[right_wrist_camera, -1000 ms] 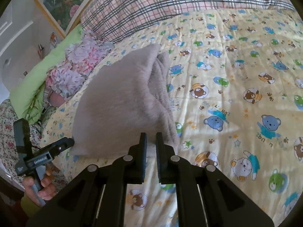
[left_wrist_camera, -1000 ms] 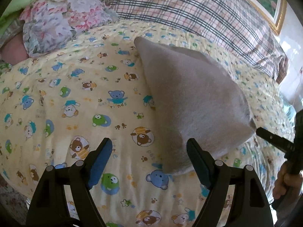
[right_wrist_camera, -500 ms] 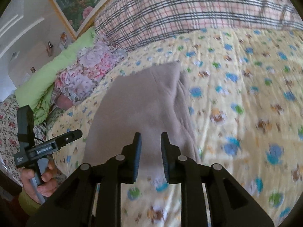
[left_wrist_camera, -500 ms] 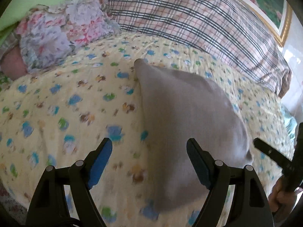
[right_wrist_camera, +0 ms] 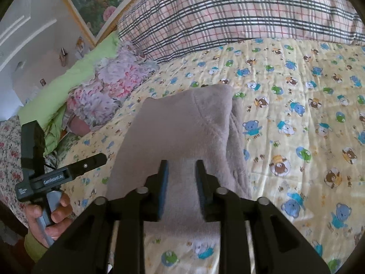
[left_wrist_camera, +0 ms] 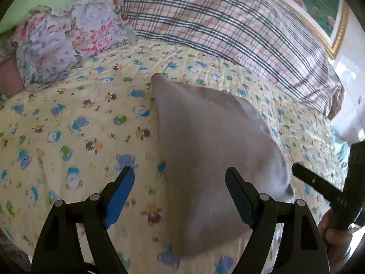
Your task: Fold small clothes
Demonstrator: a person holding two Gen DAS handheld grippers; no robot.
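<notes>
A grey fleece garment (left_wrist_camera: 209, 148) lies folded on the yellow bear-print bedsheet (left_wrist_camera: 79, 125), one corner pointing toward the pillows. My left gripper (left_wrist_camera: 180, 171) hovers open over its near left edge, with nothing between the blue pads. In the right wrist view the same garment (right_wrist_camera: 182, 132) shows a thicker folded layer along its right side. My right gripper (right_wrist_camera: 181, 163) hangs above the near part of the garment. Its jaws are opening, with a narrow gap, and the pads press on nothing; the fabric lies below them.
A plaid pillow (left_wrist_camera: 228, 29) runs along the head of the bed. A flowered ruffled cloth (left_wrist_camera: 63, 41) and a green pillow (right_wrist_camera: 68, 86) lie at the left. A framed picture (right_wrist_camera: 98, 2) hangs on the wall. A hand (right_wrist_camera: 52, 214) holds the left gripper's handle.
The right gripper's jaws have gone from shut to slightly parted. Both grippers have lifted and drawn back a little from the garment, which keeps its folded shape.
</notes>
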